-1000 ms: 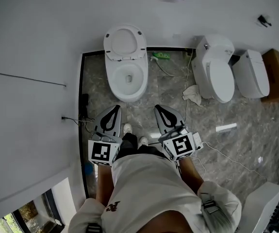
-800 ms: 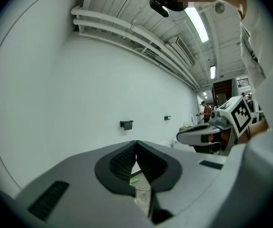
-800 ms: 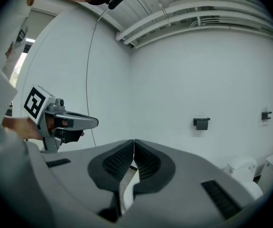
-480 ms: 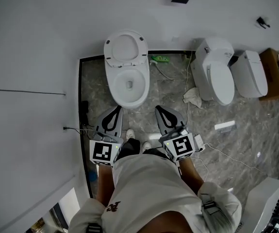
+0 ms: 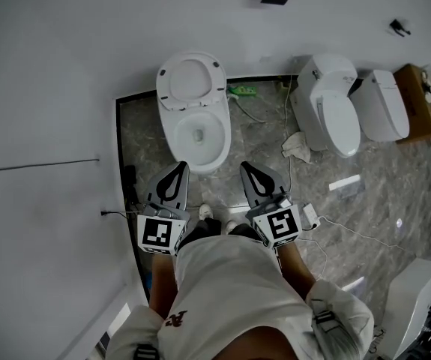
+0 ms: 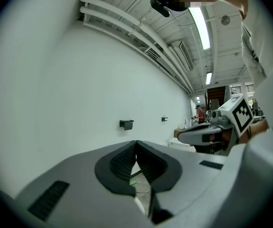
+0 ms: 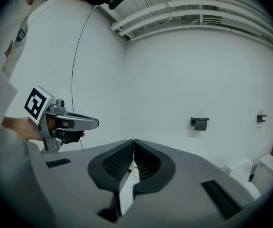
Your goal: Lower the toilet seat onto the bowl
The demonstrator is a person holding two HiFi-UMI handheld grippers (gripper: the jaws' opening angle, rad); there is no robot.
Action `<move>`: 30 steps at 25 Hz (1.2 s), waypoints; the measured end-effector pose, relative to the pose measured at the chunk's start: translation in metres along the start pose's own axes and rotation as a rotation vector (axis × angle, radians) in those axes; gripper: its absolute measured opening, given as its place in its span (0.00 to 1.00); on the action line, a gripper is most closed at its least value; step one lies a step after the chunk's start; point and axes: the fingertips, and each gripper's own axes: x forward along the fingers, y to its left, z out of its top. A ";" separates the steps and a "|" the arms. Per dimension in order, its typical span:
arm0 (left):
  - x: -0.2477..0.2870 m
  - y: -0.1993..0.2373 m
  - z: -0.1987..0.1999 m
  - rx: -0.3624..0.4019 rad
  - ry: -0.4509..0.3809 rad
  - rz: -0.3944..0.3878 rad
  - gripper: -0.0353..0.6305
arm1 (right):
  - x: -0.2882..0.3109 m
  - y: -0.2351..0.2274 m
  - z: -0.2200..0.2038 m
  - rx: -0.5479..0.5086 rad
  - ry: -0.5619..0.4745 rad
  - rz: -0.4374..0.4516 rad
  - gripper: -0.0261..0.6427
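the toilet [image 5: 197, 135] has drawn closer; toilet seat [image 5: 191, 79] stands raised, left gripper [image 5: 178, 166] and right gripper [image 5: 246, 167] clenched empty

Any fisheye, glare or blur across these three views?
Head view: sharp, flat dim light, toilet clearly readable, only mild bending at the edges. Left gripper view: heavy fisheye with black corners, ceiling light strip blown out. Right gripper view: same fisheye, ceiling pipes bowed, no glare.

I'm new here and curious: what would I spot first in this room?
The white open toilet stands at the middle against the white wall, its oval seat raised. Two more white closed toilets sit to its right, and the grey left gripper and right gripper, both shut, point toward it.
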 end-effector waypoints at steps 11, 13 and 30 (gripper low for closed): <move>0.020 0.028 -0.006 -0.009 0.010 -0.043 0.09 | 0.023 -0.006 -0.005 0.017 0.025 -0.064 0.07; 0.021 0.031 -0.008 -0.010 0.012 -0.044 0.09 | 0.027 -0.007 -0.006 0.013 0.025 -0.066 0.07; 0.086 0.061 -0.021 -0.009 0.053 0.006 0.09 | 0.090 -0.056 -0.012 0.036 0.029 -0.008 0.07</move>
